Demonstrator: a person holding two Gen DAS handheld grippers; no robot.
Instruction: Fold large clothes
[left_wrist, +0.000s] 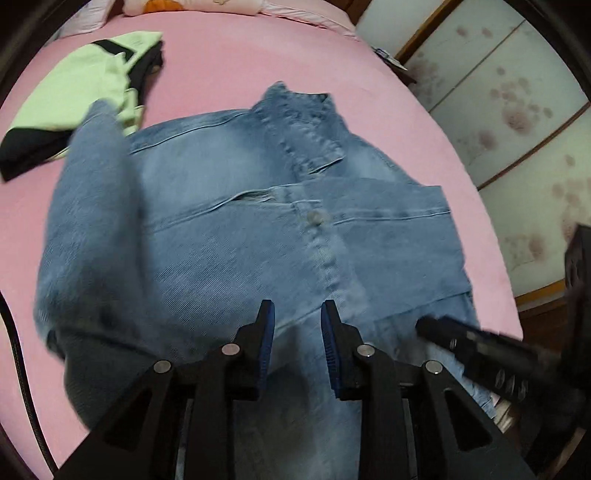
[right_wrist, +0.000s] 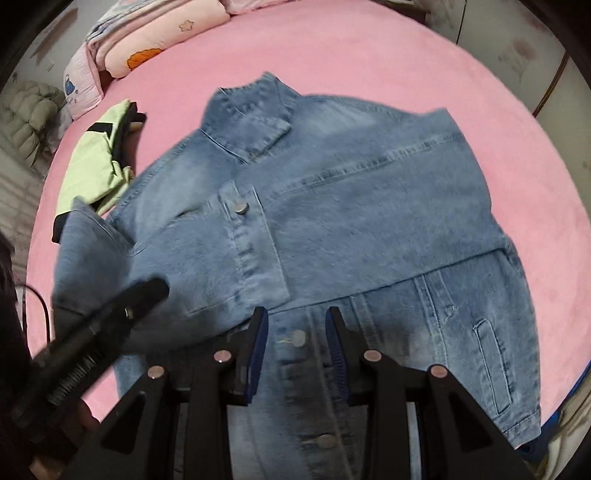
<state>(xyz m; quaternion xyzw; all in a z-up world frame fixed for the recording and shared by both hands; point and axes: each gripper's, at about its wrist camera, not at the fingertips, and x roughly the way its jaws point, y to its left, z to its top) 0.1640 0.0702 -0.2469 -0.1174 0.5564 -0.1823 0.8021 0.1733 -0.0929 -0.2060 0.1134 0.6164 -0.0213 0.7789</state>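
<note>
Left gripper (left_wrist: 297, 325) hovers low over denim, jaws parted, nothing between | right gripper (right_wrist: 297, 328) likewise spread above the button placket | denim jacket (right_wrist: 332, 206) lies front-up on pink bed (right_wrist: 369, 55), collar far, one sleeve (left_wrist: 92, 221) folded inward

Denim jacket (left_wrist: 229, 229): hem runs under the left gripper (left_wrist: 297, 347) and off the bottom edge; lower front not seen in the left wrist view.

Sleeve (left_wrist: 88, 229) at the left: smeared by blur, cuff edge unreadable.

Right gripper (left_wrist: 476, 347): blurred dark bar, cut by the right edge; fingers not distinguishable there.

Green-and-black garment (right_wrist: 94, 166): partly covered by the jacket's sleeve; kind of garment unclear.

Pillows (right_wrist: 122, 48): cut by the top edge in the right wrist view.

Bed (right_wrist: 388, 51): far edge lost in the fisheye rim.
</note>
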